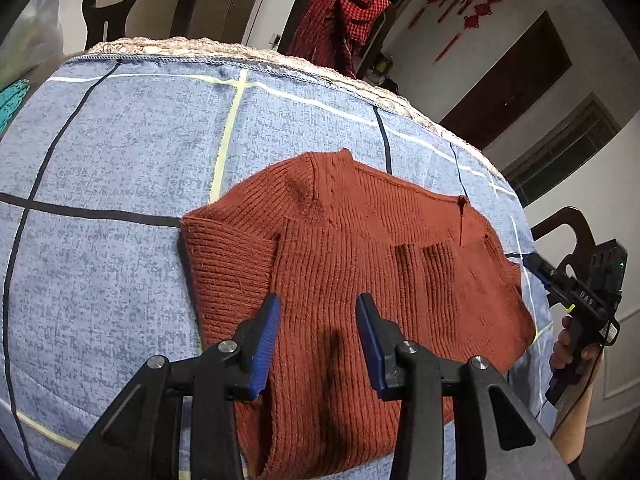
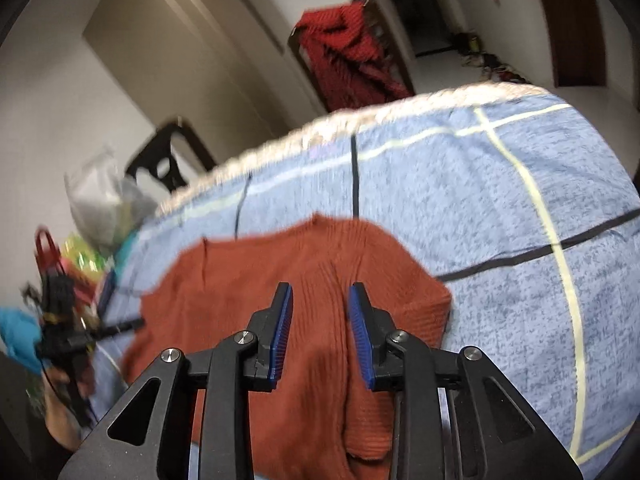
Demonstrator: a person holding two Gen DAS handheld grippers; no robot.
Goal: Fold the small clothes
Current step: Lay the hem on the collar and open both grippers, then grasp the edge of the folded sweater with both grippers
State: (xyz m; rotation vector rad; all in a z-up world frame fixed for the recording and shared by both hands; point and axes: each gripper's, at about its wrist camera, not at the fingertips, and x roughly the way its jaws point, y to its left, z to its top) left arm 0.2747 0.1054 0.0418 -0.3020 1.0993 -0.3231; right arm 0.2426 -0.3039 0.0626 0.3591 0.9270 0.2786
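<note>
A rust-red ribbed knit sweater (image 1: 352, 264) lies partly folded on a blue checked cloth (image 1: 120, 184), with a sleeve folded in across its front. My left gripper (image 1: 318, 304) is open and empty, held over the sweater's near part. The sweater also shows in the right wrist view (image 2: 248, 280), blurred. My right gripper (image 2: 320, 292) is open and empty above the sweater's middle. The right gripper also shows in the left wrist view (image 1: 536, 264) at the cloth's right edge, and the left gripper shows in the right wrist view (image 2: 132, 324) at the far left.
The cloth covers a table with a woven mat edge (image 1: 208, 46). A chair draped with a red checked garment (image 1: 340, 16) stands behind it. Dark chairs (image 1: 120, 4) stand at the far left and right. A plastic bag (image 2: 104, 196) and colourful items sit beside the table.
</note>
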